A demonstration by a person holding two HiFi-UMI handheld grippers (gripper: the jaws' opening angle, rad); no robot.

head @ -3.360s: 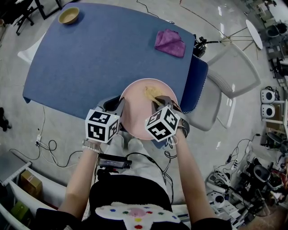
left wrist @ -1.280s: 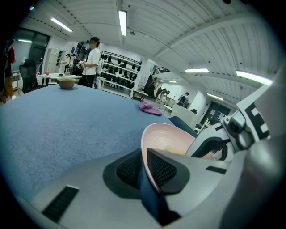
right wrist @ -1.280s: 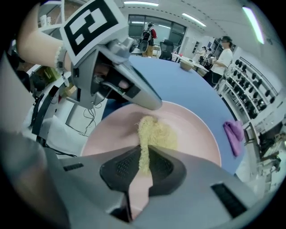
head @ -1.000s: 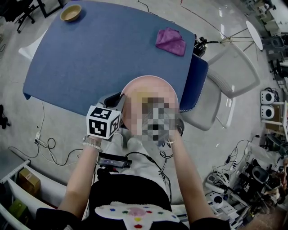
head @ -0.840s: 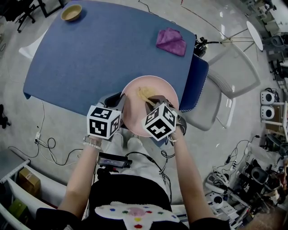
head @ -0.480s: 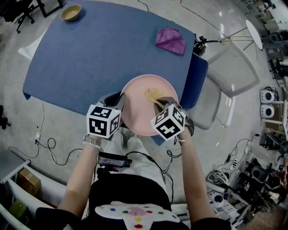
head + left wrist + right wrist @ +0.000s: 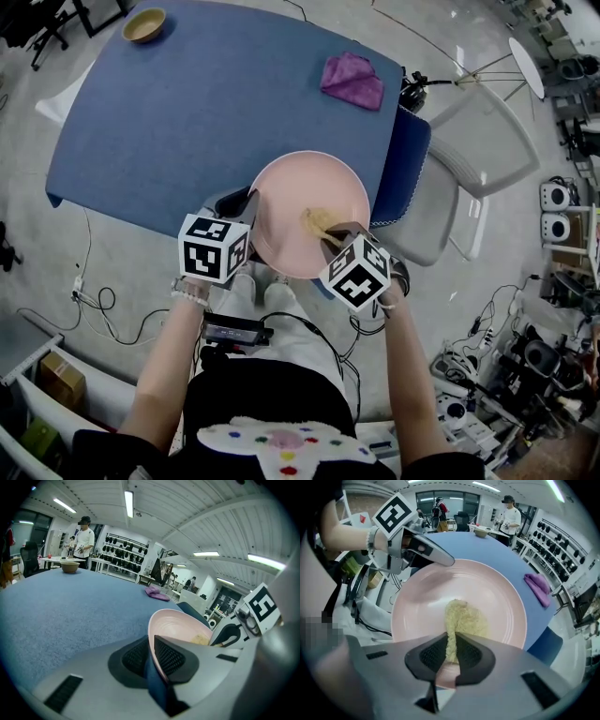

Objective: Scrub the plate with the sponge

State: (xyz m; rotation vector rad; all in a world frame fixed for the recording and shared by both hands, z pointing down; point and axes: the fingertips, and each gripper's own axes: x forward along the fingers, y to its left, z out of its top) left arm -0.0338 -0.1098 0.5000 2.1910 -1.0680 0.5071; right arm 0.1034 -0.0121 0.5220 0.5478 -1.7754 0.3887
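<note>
Head view, mid-scrub: clamps pink plate (image 7: 300, 187) by its rim in left hand-held gripper (image 7: 150, 654), tilted at tabletop's (image 7: 206, 103) near edge; pinches yellow sponge (image 7: 464, 616) in right hand-held gripper (image 7: 451, 652), pressed on plate's face. Next probably calls for sweeping across the rest.

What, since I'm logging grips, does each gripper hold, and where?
Left gripper: the pink plate, by its near rim. Right gripper: the yellow sponge, by its near edge.

left tongs (image 7: 151, 657) clamped, angled down — right tongs (image 7: 451, 654) clamped, near-vertical.
</note>
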